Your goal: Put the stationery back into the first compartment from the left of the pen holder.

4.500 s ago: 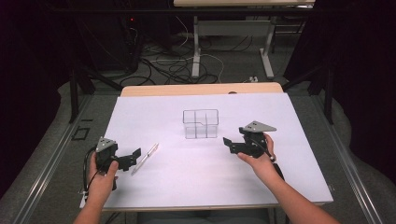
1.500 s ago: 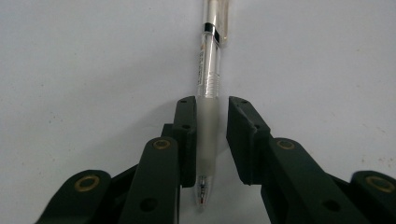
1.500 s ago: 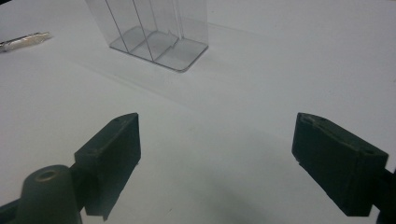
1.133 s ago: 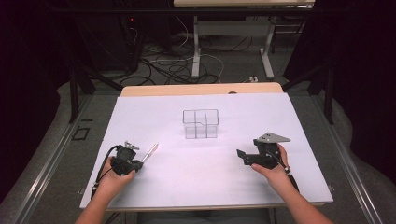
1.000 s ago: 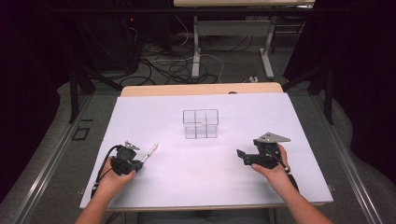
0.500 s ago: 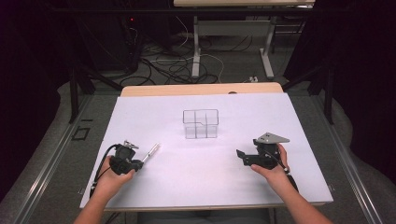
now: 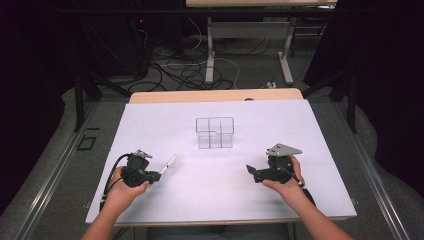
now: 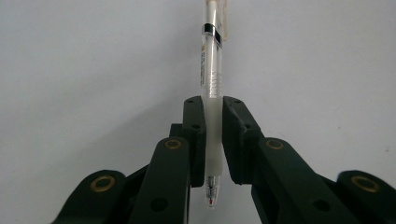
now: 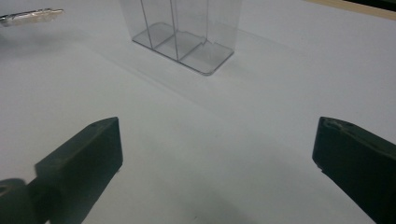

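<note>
A clear-barrelled pen (image 7: 169,162) sticks out of my left gripper (image 7: 156,175) toward the far right, low over the white table. In the left gripper view the pads are shut on the pen (image 8: 211,70) near its tip end, with the clip end pointing away from my left gripper (image 8: 213,105). My right gripper (image 7: 250,171) sits at the near right, pointing left. Its jaws have just been opening and stand wide in the right gripper view (image 9: 215,140) with nothing between them. A clear divided box (image 7: 215,132) stands mid-table, beyond both grippers.
White sheet (image 7: 225,195) covers the tabletop, with a wooden edge (image 7: 215,95) at the back. The right gripper view has the clear box (image 9: 184,28) ahead and the pen's end (image 9: 30,15) at top left. Cables and table legs lie on the floor behind.
Since the earliest frame my left hand has shifted right along the pen and my right hand has drawn back toward the front edge. Over the last second both hands stay nearly still.
</note>
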`<state>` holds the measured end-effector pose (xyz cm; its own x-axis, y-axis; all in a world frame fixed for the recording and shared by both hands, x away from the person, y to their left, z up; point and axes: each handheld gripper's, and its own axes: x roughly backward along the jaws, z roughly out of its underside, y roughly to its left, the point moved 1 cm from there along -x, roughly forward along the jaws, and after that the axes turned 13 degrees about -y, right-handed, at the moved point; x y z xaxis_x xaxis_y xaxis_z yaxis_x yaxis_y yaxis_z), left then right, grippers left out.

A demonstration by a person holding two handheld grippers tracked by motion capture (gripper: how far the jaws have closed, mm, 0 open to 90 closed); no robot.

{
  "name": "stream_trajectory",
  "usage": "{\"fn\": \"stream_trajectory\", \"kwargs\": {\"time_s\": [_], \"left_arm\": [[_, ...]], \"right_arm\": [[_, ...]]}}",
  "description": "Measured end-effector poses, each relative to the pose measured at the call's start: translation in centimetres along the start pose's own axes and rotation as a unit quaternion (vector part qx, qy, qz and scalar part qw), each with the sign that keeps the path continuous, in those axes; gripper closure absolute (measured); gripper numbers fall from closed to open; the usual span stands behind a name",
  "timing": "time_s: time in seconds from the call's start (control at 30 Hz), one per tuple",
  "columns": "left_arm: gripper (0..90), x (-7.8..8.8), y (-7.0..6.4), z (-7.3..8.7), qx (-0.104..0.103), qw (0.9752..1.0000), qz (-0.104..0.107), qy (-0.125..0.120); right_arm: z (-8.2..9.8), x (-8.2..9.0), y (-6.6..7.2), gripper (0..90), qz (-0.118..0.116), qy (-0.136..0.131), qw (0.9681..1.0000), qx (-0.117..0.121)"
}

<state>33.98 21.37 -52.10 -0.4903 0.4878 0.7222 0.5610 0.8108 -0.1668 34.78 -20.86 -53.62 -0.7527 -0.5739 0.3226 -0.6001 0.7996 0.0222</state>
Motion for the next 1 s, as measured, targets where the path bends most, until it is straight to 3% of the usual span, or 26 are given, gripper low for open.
{"fn": "stream_trajectory", "kwargs": {"time_s": [0.13,0.27,0.3,0.33,0.37,0.4,0.53,0.83,0.93,1.0], "left_arm": [[80.4,-0.1,-0.5,-0.5,0.001,0.9999,0.013,0.004],[80.3,-0.3,-1.2,-1.0,-0.006,0.9996,0.025,0.007],[80.4,-0.3,-1.3,-1.2,-0.008,0.9995,0.028,0.007],[80.4,-0.4,-1.6,-1.3,-0.004,0.9995,0.031,0.007],[80.3,-0.4,-1.6,-1.5,-0.012,0.9993,0.035,0.010],[80.3,-0.5,-1.9,-1.6,-0.004,0.9993,0.036,0.010],[80.4,-1.0,-2.5,-2.1,-0.008,0.9987,0.047,0.019],[80.3,-1.8,-3.6,-3.2,-0.014,0.9964,0.078,0.032],[80.3,-1.9,-4.0,-3.7,-0.013,0.9956,0.088,0.032],[80.4,-1.9,-4.3,-4.1,-0.014,0.9950,0.093,0.034]], "right_arm": [[-0.2,-0.3,0.7,0.0,-0.012,0.004,0.9997,0.023],[-0.5,-0.4,1.4,0.0,-0.015,0.021,0.9967,0.077],[-0.6,-0.6,1.8,0.0,-0.015,0.022,0.9928,0.117],[-0.6,-0.6,1.8,0.0,-0.015,0.022,0.9928,0.117],[-0.7,-0.7,2.1,0.0,-0.014,0.021,0.9906,0.135],[-0.8,-0.8,2.3,0.0,-0.017,0.026,0.9882,0.150],[-1.2,-1.1,3.2,0.2,-0.023,0.028,0.9782,0.205],[-2.4,-1.4,4.3,7.9,-0.046,0.036,0.9570,0.284],[-2.7,-1.5,4.9,13.8,-0.054,0.044,0.9449,0.320],[-2.9,-1.6,5.3,14.7,-0.064,0.045,0.9350,0.346]]}}
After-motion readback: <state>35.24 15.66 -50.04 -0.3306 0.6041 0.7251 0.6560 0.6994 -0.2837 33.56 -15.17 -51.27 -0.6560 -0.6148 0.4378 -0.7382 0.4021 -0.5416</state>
